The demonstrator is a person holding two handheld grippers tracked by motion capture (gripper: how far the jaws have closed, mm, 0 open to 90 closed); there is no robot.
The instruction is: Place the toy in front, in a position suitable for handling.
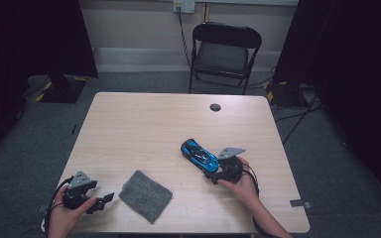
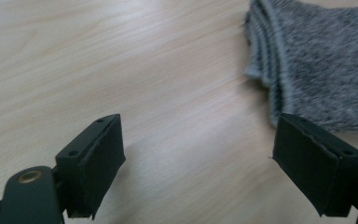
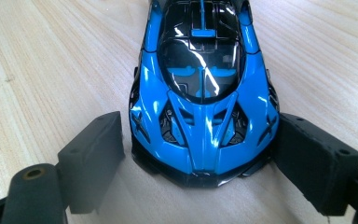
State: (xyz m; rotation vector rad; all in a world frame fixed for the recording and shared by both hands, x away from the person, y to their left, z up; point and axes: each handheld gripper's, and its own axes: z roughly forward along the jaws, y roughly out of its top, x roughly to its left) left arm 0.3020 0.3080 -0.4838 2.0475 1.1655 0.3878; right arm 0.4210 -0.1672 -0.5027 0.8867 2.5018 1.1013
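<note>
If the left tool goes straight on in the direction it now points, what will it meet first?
Probably the grey cloth. The left tool stands open over bare table, and the cloth's near edge lies just beyond its right pad. The middle of its path may pass over bare wood first; depth is unclear.

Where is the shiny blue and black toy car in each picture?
High view: the shiny blue and black toy car sits right of the table's middle, one end at the right gripper.
Left gripper view: the car is not in this picture.
Right gripper view: the car fills the middle, its near end between the two black jaws; whether the pads touch it is unclear.
Shared landmark: the pale wooden table.
</note>
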